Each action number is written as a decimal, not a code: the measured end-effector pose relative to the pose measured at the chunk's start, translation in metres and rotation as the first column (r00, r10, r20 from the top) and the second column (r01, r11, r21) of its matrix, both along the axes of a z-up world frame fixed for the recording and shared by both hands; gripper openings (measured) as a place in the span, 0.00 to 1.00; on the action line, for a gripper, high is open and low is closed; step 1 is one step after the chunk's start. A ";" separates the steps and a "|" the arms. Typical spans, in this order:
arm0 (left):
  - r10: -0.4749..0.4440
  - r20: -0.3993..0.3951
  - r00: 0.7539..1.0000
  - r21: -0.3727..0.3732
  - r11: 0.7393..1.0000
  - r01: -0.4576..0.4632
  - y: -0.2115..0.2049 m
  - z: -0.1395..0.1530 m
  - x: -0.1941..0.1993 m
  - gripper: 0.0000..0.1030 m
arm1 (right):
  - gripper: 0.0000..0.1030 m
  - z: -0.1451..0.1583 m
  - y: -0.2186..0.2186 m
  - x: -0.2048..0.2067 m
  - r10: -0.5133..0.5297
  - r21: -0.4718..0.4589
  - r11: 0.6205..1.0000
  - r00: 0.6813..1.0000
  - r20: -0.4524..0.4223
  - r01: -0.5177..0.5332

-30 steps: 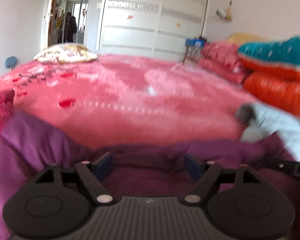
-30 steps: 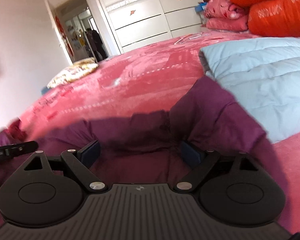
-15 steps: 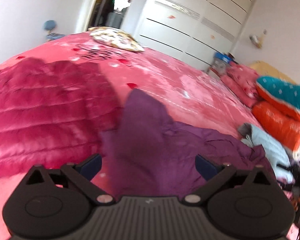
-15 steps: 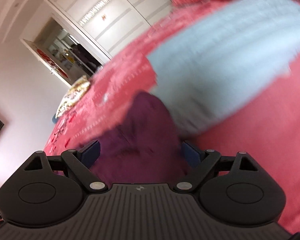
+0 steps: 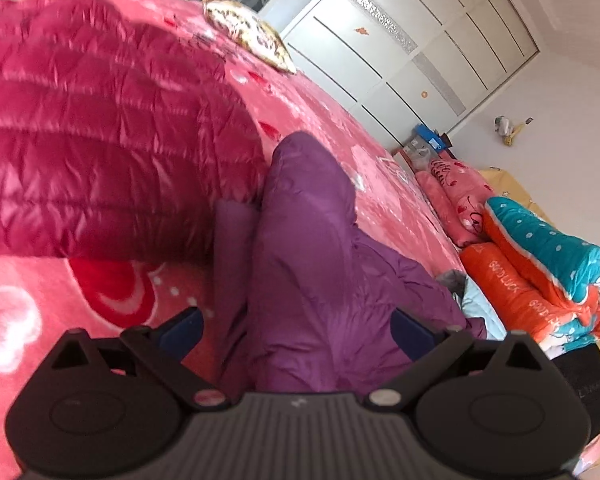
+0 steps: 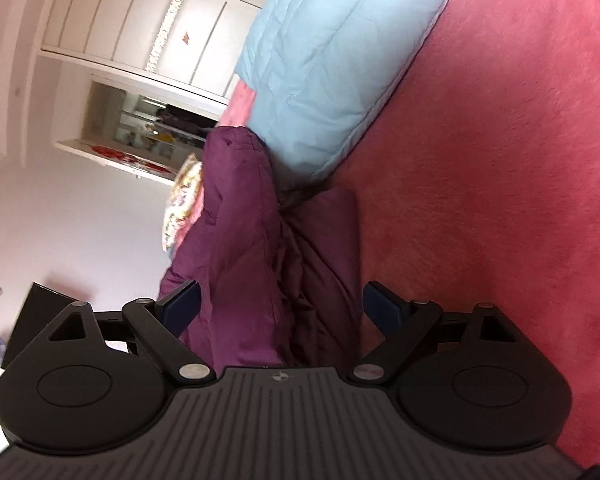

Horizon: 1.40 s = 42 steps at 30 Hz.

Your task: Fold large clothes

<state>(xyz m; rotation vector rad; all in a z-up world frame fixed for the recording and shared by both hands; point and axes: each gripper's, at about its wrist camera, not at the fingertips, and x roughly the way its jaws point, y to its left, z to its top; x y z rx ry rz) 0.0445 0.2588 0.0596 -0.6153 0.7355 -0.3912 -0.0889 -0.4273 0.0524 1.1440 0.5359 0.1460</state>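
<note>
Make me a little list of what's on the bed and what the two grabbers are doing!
bed cover: pink blanket
between both grabbers: purple jacket, bunched up
beside it: red puffy jacket and light blue jacket
far corner: folded quilts
left gripper: open, not pinching
right gripper: open, not pinching

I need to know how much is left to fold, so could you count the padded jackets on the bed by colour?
Purple jacket: 1
Red jacket: 1
Light blue jacket: 1
Total: 3
</note>
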 end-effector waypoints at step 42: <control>-0.206 0.043 0.978 0.150 0.969 0.197 -0.088 -0.029 0.054 0.47 | 0.66 0.047 0.101 0.068 0.050 -0.479 0.872 0.992 -0.118 -0.101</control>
